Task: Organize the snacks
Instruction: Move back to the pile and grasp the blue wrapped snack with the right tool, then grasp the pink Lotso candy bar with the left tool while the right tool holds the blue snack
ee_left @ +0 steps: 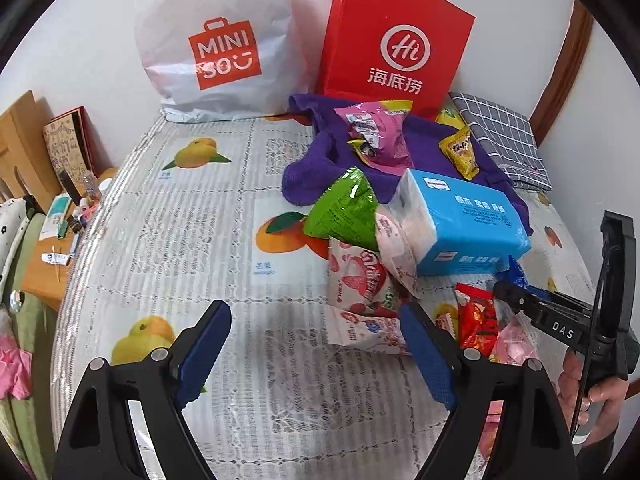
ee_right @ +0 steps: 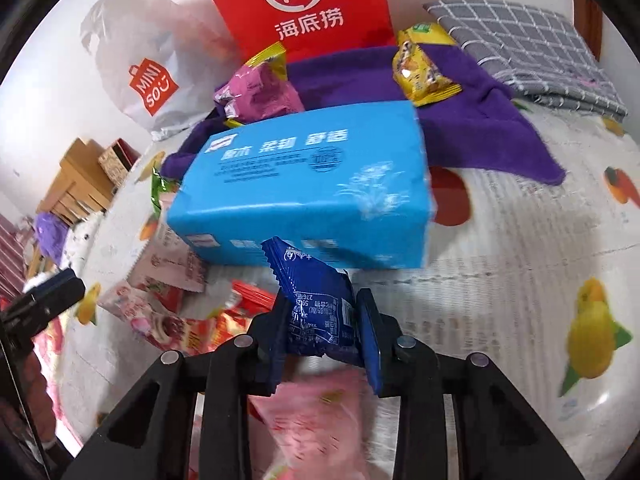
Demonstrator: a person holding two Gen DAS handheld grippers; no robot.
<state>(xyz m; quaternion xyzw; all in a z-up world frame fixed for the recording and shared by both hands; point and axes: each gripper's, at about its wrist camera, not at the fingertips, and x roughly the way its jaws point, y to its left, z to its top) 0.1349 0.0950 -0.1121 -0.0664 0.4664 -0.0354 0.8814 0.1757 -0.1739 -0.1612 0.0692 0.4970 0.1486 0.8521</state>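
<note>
while the right gripper [ee_right: 320, 320] was clamped on a small dark blue foil snack packet [ee_right: 316, 300], that packet sat just in front of the light blue plastic-wrapped tissue pack [ee_right: 304, 184], above a pink snack bag [ee_right: 316, 412]. the left gripper [ee_left: 316, 344] stood released, jaws wide and holding nothing, over the fruit-printed lace tablecloth [ee_left: 180, 240], beside a strawberry-printed white snack bag [ee_left: 360, 280].

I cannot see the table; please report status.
Right gripper shut on dark blue foil snack packet. Left gripper open, empty. Light blue tissue pack right behind packet.
</note>
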